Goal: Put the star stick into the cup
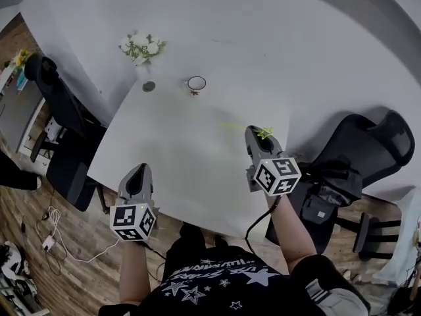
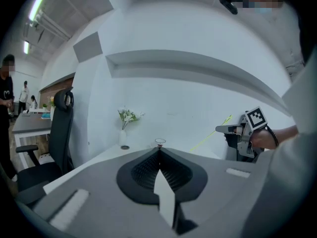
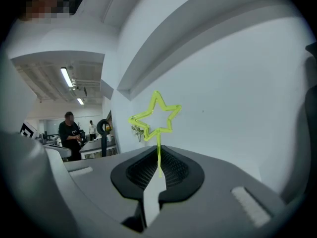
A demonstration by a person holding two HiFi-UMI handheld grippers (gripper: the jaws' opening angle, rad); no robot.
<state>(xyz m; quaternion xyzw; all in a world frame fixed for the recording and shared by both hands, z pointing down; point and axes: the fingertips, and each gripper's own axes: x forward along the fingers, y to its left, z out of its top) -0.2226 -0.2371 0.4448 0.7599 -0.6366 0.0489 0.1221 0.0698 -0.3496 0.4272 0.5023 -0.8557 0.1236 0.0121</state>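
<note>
The star stick [image 3: 158, 137] is clamped between the fingers of the right gripper [image 3: 158, 150] just under its star, star uppermost, stem slanting down leftward. The left gripper [image 2: 159, 150] is closed on nothing; the cup [image 1: 197, 83] is set well beyond the fingertips.

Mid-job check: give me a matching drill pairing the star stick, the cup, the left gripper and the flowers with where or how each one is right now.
Things:
1. star stick
2. cup
3. left gripper
4. flowers

States:
A. shut, nothing between its jaws
B. white blooms at the far side of the table
C. clamped by its stem in the right gripper, star end up
D. open-topped, standing on the table, untouched

Pairs: 1-C, 2-D, 3-A, 4-B
</note>
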